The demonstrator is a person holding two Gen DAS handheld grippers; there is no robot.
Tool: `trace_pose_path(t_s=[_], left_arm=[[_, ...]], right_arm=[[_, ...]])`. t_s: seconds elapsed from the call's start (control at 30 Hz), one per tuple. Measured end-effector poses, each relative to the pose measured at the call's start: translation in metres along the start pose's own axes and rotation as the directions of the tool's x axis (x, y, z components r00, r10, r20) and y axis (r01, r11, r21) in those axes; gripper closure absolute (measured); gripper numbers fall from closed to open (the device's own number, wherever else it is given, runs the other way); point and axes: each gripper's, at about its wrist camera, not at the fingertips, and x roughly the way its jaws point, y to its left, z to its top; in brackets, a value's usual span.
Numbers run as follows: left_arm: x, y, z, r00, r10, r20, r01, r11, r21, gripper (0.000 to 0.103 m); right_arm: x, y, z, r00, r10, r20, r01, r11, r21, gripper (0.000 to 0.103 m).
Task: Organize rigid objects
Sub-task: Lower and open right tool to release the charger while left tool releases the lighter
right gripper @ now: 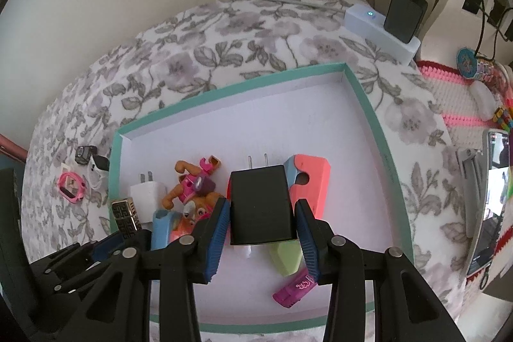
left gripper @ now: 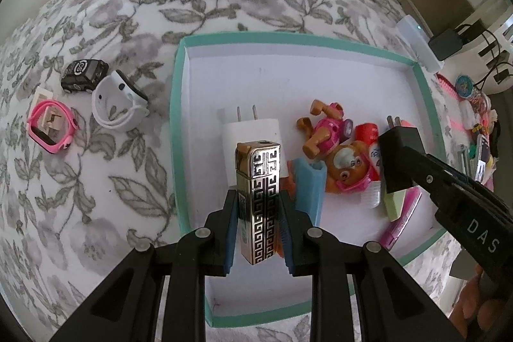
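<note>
I have my left gripper (left gripper: 256, 207) clamped on a silver metal lighter with a black key pattern (left gripper: 259, 178) and my right gripper (right gripper: 262, 221) clamped on a black plug-in charger block (right gripper: 261, 207), both held over the shallow white box with the teal rim (left gripper: 179, 104). I judge the job well along: a white charger (left gripper: 248, 125), a brown and pink toy pup (left gripper: 333, 149) and some cases already lie inside. A pink watch (left gripper: 51, 124), a white watch (left gripper: 117, 104) and a small black toy car (left gripper: 84, 74) wait outside on the floral cloth (left gripper: 96, 181). The only readable lettering is "DAS" on the right gripper.
</note>
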Motion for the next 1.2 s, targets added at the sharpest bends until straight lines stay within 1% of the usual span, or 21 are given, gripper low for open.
trace_pose_path(t_s=[0.1,0.27,0.57,0.63,0.7,0.73,0.8,0.9,0.97,1.03,1.1,1.2], left_arm=[[0.006,-0.001,0.001,1.000,0.004,-0.011,-0.004,1.000,-0.002,0.078],[0.012,0.001,0.000,1.000,0.000,-0.020,0.000,1.000,-0.010,0.078],[-0.001,0.002,-0.001,1.000,-0.008,0.006,0.008,1.000,0.003,0.078],[-0.004,0.003,0.000,1.000,-0.012,0.011,0.012,1.000,0.001,0.076],[-0.011,0.004,0.000,1.000,-0.016,0.021,0.016,1.000,0.000,0.069],[-0.014,0.005,0.001,0.999,-0.018,0.028,0.018,1.000,-0.001,0.067],[-0.022,0.007,0.001,0.998,-0.027,0.049,0.027,1.000,-0.006,0.064],[-0.038,0.010,0.002,0.995,-0.038,0.096,0.040,0.999,-0.020,0.064],[-0.051,0.012,0.003,0.989,-0.044,0.142,0.049,0.998,-0.036,0.063],[-0.064,0.015,0.005,0.982,-0.048,0.185,0.058,0.997,-0.051,0.061],[-0.072,0.016,0.007,0.974,-0.041,0.221,0.057,0.996,-0.065,0.053],[-0.080,0.021,0.009,0.967,-0.019,0.254,0.043,0.995,-0.089,0.052]], right_arm=[[0.006,0.000,-0.002,1.000,-0.003,-0.015,0.003,1.000,0.001,0.059],[0.007,0.001,-0.001,1.000,-0.001,-0.013,0.001,1.000,-0.002,0.059],[0.006,0.003,0.000,1.000,-0.007,-0.020,0.007,1.000,0.001,0.058],[0.006,0.003,0.000,1.000,-0.005,-0.021,0.005,1.000,-0.002,0.058],[0.003,0.003,0.001,1.000,-0.003,-0.015,0.003,1.000,0.000,0.056],[0.002,0.003,0.001,1.000,0.000,-0.012,0.000,1.000,0.002,0.054],[-0.004,0.004,0.003,1.000,0.011,0.001,-0.011,1.000,0.007,0.052],[-0.016,0.007,0.005,1.000,0.009,0.029,-0.010,1.000,0.001,0.051],[-0.025,0.009,0.007,0.998,0.011,0.057,-0.011,1.000,-0.003,0.051],[-0.035,0.010,0.008,0.996,0.023,0.084,-0.023,1.000,-0.002,0.051],[-0.041,0.012,0.009,0.994,0.027,0.102,-0.027,1.000,-0.005,0.051],[-0.044,0.015,0.010,0.993,0.027,0.116,-0.025,1.000,-0.014,0.051]])
